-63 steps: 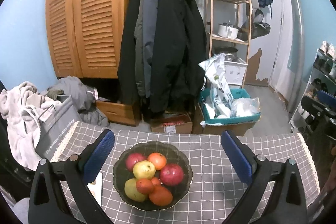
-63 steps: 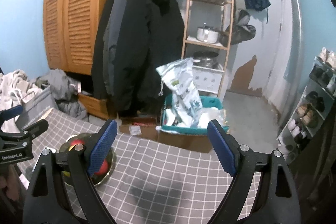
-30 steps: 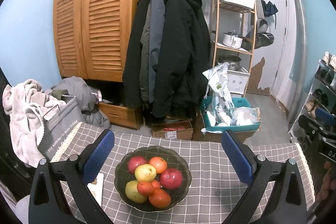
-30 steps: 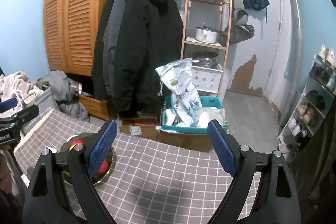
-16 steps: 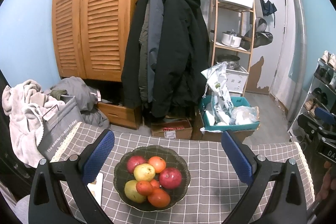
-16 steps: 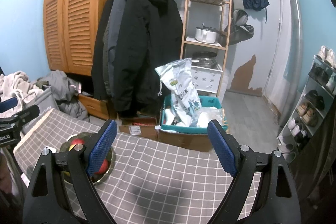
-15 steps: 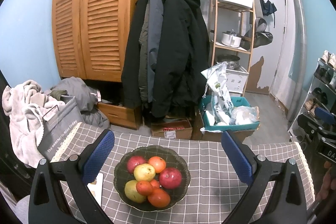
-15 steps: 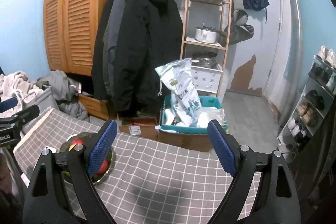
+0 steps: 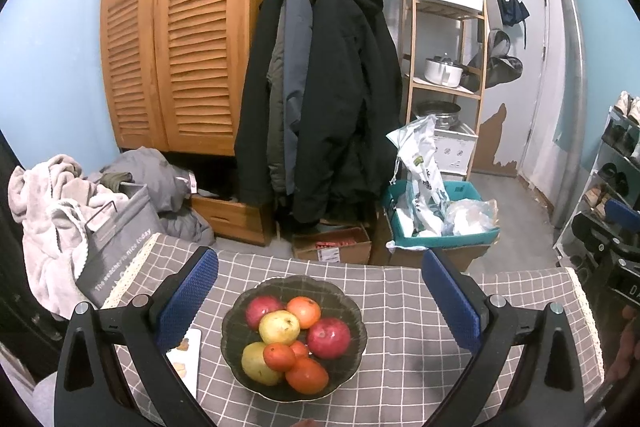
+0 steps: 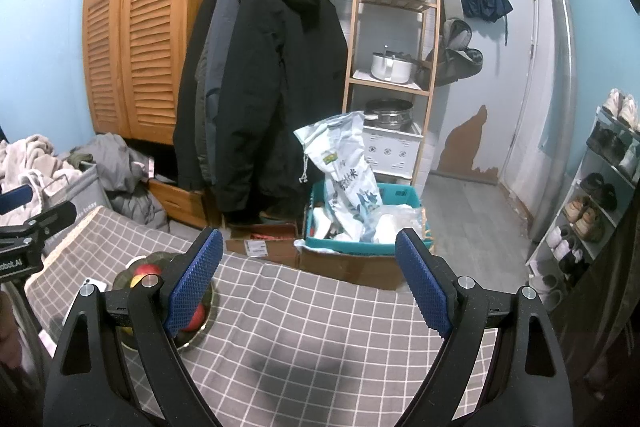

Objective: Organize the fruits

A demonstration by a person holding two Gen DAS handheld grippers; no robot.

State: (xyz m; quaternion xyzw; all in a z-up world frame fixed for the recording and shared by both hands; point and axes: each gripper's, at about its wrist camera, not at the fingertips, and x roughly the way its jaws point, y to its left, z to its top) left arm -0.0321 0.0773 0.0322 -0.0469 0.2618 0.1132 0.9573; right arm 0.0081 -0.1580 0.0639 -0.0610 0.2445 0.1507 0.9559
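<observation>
A dark glass bowl [image 9: 344, 297] sits on the grey checked tablecloth [image 9: 408, 379]. It holds two red apples [image 9: 329, 338], yellow pears [image 9: 279, 327] and several oranges [image 9: 306, 375]. My left gripper [image 9: 318, 297] is open and empty, held above the bowl with the bowl between its blue pads [image 9: 188, 297]. My right gripper [image 10: 310, 281] is open and empty over the bare cloth to the right of the bowl [image 10: 138, 263], which its left finger partly hides.
A white phone-like item [image 9: 188, 357] lies left of the bowl. Beyond the table's far edge stand a cardboard box [image 9: 330, 245], a teal crate with bags [image 9: 440, 223], hanging coats [image 9: 320, 95] and a shelf. Shoe racks [image 10: 600, 187] stand at right.
Over two seconds both views tilted up a little, so the bowl sits lower in the left view. In the last half second nothing has visibly changed.
</observation>
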